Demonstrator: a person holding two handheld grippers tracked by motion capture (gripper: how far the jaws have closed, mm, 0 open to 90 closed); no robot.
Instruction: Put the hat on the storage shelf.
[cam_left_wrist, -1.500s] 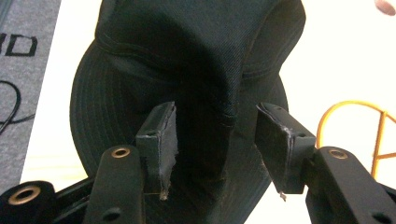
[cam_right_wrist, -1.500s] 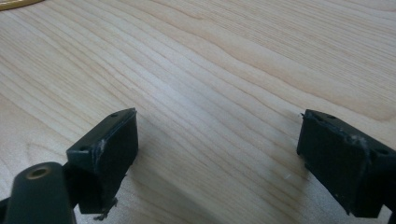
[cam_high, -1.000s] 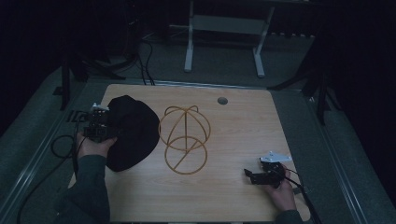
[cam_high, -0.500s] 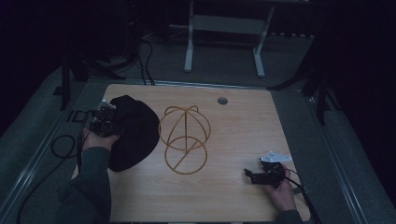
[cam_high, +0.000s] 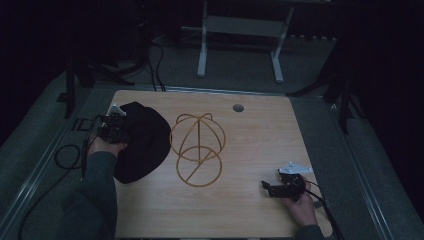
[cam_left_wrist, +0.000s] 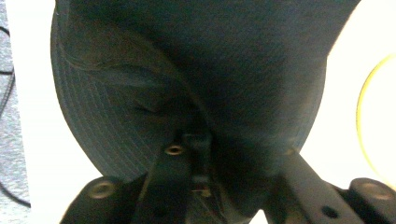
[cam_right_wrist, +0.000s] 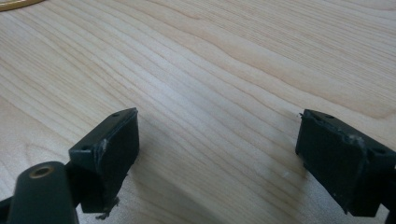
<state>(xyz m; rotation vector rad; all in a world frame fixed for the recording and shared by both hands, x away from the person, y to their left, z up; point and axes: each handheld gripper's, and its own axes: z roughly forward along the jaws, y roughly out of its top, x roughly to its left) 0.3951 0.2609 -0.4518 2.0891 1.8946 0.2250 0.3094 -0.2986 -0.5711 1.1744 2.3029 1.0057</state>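
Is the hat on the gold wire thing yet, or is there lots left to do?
Not yet. The left hand-held gripper has just been closing its jaws on the edge of the black fabric hat, which lies on the wooden table. The right hand-held gripper rests open, holding nothing. Lifting the hat, probably onto the bare gold wire dome stand beside it, is left.
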